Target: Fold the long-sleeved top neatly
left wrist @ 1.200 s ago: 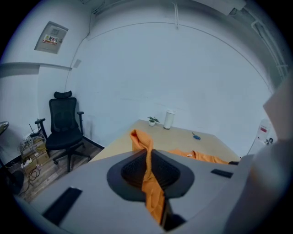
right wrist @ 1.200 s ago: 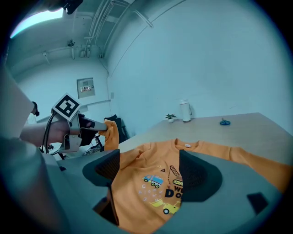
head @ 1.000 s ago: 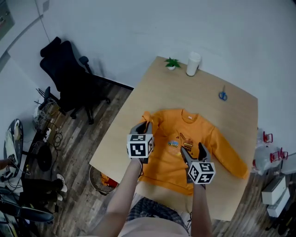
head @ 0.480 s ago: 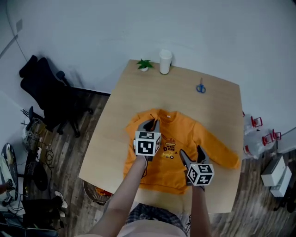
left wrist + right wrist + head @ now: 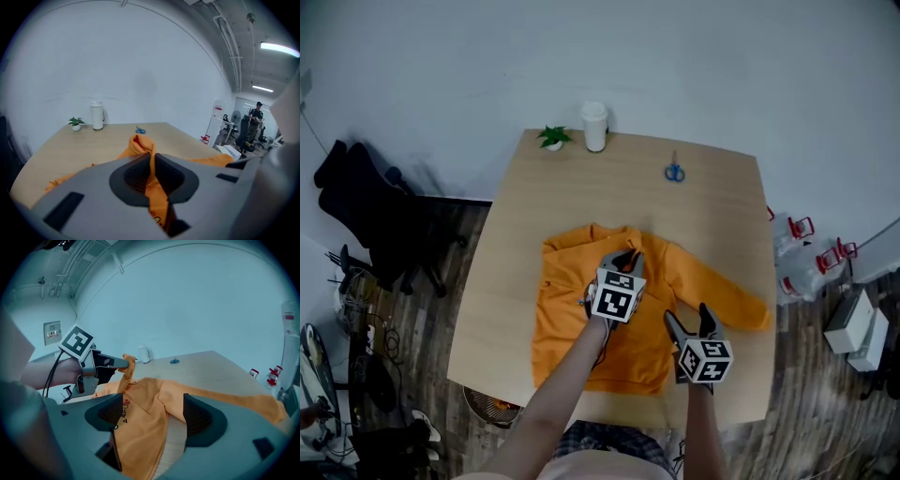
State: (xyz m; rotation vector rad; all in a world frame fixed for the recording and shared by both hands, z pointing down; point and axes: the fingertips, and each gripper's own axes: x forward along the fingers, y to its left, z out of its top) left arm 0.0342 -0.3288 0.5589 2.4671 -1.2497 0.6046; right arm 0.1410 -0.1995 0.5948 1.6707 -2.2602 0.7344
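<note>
Since a moment ago the left gripper (image 5: pixel 625 257) has swung inward from the shoulder on the person's left to above the chest of the long-sleeved top (image 5: pixel 562 314). It has dragged a pinch of orange cloth along, so the printed front is now covered in the head view.

From where I stand, the pale wooden tabletop (image 5: pixel 712 220) fills the middle of the room, with a black office chair (image 5: pixel 366 202) off to its left on the dark plank floor. The top lies on the near half of the tabletop, close to the person. Its body is spread flat, its left side is drawn over towards the middle, and the other sleeve (image 5: pixel 727 295) stretches out to the right, almost to the edge.

The left gripper has its jaws pressed together on a fold of that orange cloth, which rises in a small peak above them. The right gripper (image 5: pixel 689 319) hangs over the lower right part of the top with its jaws spread wide. Cloth and the ribbed hem show below the gap, but the pads press on nothing.

Along the far edge stand a white cup (image 5: pixel 594 126) and, just beside it, a little potted plant (image 5: pixel 553 138). Blue-handled scissors (image 5: pixel 674 172) lie well apart to the right.
</note>
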